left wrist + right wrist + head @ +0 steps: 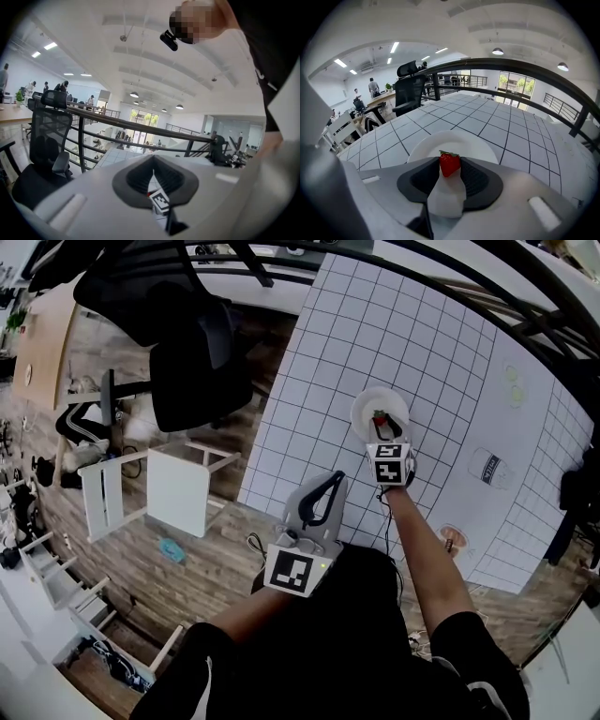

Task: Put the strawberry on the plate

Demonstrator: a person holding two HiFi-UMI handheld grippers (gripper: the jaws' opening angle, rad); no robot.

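Strawberry point(450, 164), small, red, green-capped, is gripped by its sides in the right gripper point(450, 174) over the round white plate point(431, 145); light, soft and easily bruised, it is judged to need gentle pressure. The left gripper point(153, 159) is closed, empty.

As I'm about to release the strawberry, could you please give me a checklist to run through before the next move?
1. Strawberry gripped: ok, right gripper has its jaws closed on it.
2. Plate beneath the strawberry: ok, both the head view and the right gripper view show it over the plate.
3. Landing spot free: ok, the visible part of the plate is bare.
4. Strawberry low enough to let go: cannot tell, its height above the plate is unclear.
5. Left gripper clear of the plate: ok, it is shut, empty and near the table edge.
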